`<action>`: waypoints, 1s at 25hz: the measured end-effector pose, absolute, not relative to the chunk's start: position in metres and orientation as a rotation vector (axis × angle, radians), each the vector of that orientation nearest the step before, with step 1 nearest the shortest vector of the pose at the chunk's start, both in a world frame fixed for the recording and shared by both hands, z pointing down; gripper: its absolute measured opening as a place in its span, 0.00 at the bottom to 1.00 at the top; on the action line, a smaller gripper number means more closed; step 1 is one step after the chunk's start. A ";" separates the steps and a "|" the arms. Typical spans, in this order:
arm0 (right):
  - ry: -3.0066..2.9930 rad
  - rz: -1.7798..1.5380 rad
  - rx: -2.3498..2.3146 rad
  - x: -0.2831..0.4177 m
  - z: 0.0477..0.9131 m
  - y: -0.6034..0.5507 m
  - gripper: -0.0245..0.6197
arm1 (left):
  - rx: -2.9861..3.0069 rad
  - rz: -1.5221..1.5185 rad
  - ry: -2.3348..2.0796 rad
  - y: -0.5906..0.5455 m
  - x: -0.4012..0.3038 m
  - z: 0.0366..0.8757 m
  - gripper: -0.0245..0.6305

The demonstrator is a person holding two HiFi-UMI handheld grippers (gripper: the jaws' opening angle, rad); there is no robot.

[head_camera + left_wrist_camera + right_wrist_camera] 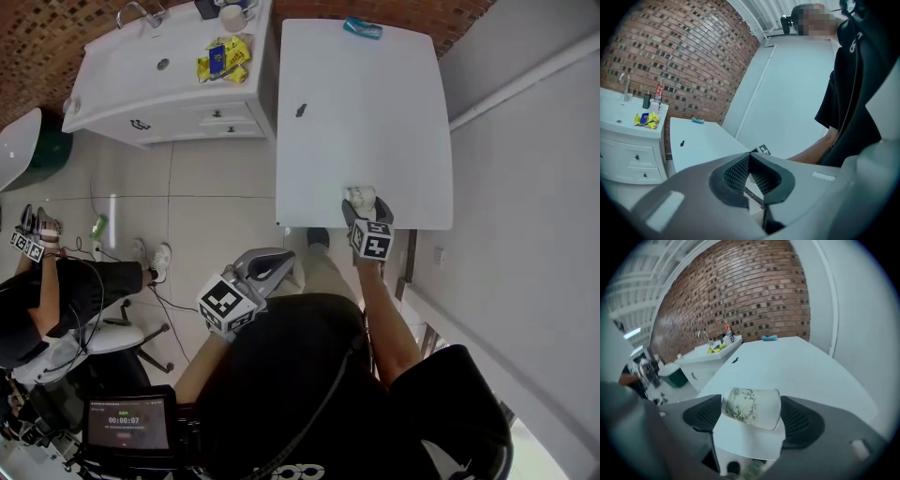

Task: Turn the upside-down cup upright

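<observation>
Right claw (752, 417) tight on sideways cup (752, 407) at table (787, 364) edge, open top ahead; left claw (750, 157) closed.

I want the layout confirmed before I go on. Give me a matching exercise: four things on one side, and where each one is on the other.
Things:
1. white cup with green leaf print
2. small teal object
3. yellow-and-blue packet
4. small black object

Places:
A. on the white sink cabinet
B. at the far edge of the white table
C. between the jaws of the right gripper
D. alone on the table, near its left edge in the head view

Pairs: 1-C, 2-B, 3-A, 4-D.
</observation>
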State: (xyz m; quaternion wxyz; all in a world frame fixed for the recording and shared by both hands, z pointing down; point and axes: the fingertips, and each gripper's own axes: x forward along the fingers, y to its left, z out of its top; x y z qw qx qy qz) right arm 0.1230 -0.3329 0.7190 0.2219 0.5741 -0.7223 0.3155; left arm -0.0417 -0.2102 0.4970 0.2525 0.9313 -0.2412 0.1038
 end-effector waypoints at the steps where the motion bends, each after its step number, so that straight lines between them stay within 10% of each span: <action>1: -2.039 0.987 1.617 0.121 0.716 -0.334 0.64 | 2.533 0.281 -0.656 -0.210 -0.042 0.497 0.06; 11: -2.142 1.875 1.686 0.112 0.729 -0.329 0.64 | 2.531 0.277 -0.657 -0.210 -0.043 0.497 0.06; 25: -2.089 1.919 1.712 0.121 0.725 -0.313 0.64 | 2.539 0.262 -0.636 -0.204 -0.038 0.485 0.06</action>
